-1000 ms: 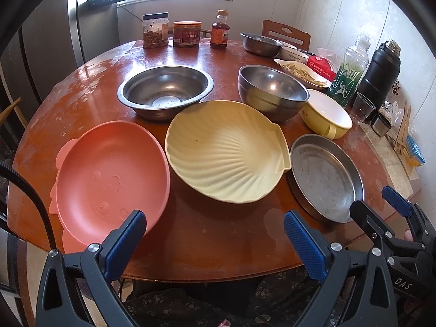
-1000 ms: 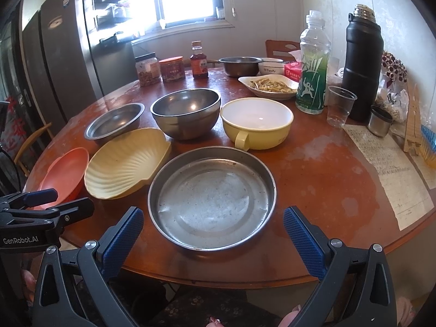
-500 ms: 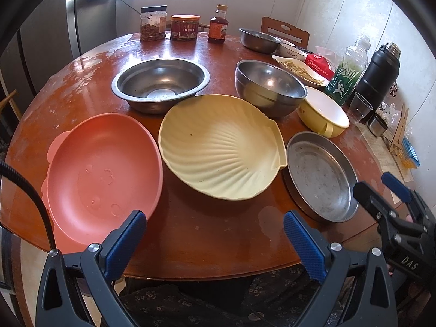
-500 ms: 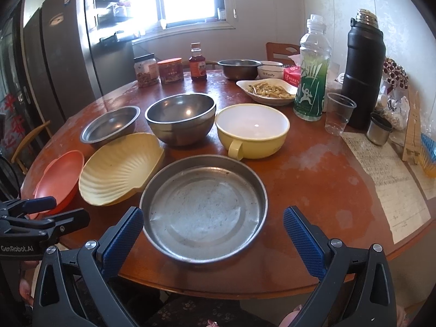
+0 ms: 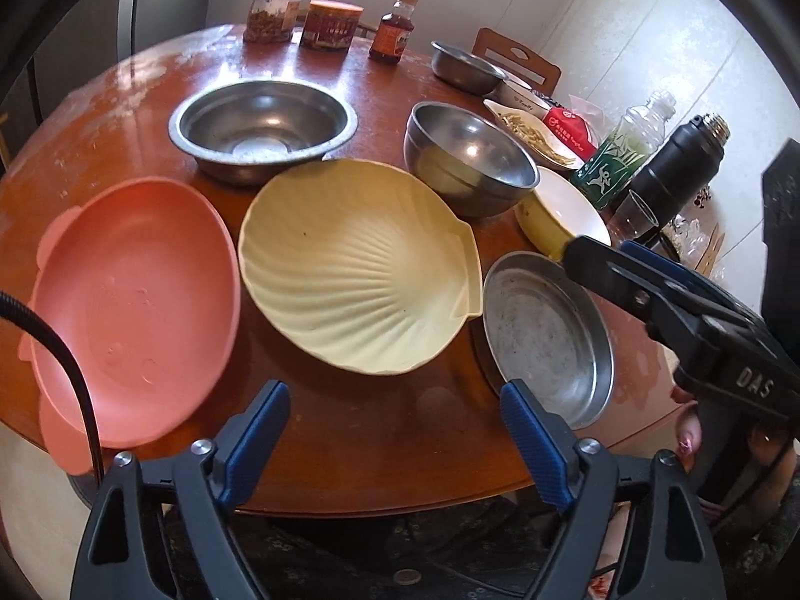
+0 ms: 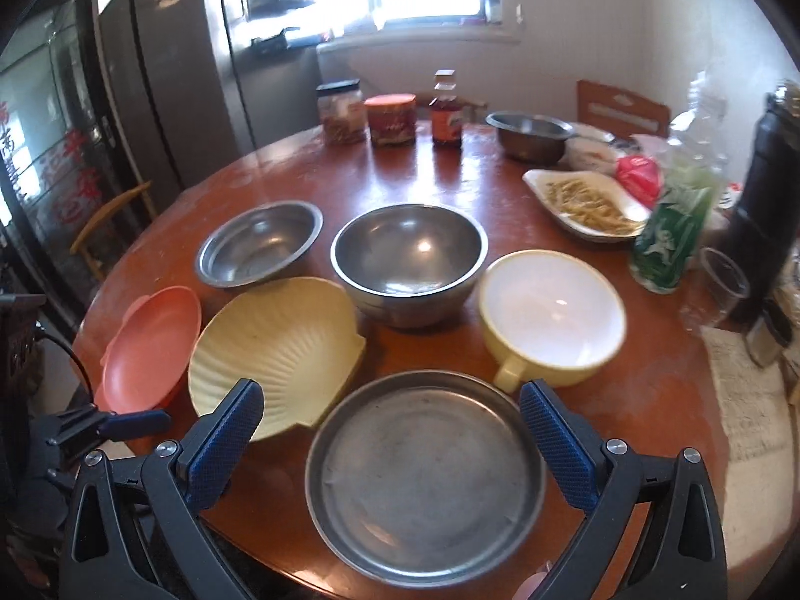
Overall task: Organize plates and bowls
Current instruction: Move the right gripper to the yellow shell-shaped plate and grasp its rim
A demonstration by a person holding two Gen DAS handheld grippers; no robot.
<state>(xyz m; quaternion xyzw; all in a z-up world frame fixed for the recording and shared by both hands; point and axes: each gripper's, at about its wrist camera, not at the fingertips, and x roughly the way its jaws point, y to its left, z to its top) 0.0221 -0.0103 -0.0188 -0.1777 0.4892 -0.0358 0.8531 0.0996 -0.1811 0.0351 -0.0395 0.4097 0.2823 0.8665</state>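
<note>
On the round wooden table (image 5: 350, 425) lie a pink plate (image 5: 130, 300) (image 6: 150, 345), a yellow shell-shaped plate (image 5: 355, 270) (image 6: 275, 350), a flat steel pan (image 5: 545, 340) (image 6: 425, 475), a wide steel bowl (image 5: 260, 125) (image 6: 260, 247), a deep steel bowl (image 5: 470, 155) (image 6: 410, 260) and a yellow cup-bowl with white inside (image 5: 565, 215) (image 6: 550, 315). My left gripper (image 5: 395, 445) is open and empty at the near table edge, between the pink and shell plates. My right gripper (image 6: 395, 440) is open and empty, above the steel pan; it also shows in the left wrist view (image 5: 650, 290).
At the back stand two jars (image 6: 340, 110) (image 6: 390, 117), a sauce bottle (image 6: 446, 110) and a small steel bowl (image 6: 530, 132). On the right are a dish of food (image 6: 585, 200), a green bottle (image 6: 670, 235), a plastic cup (image 6: 725, 285) and a black flask (image 6: 770, 190).
Both grippers have moved forward over the table edge. The right gripper now reaches over the steel pan. No dish has moved.
</note>
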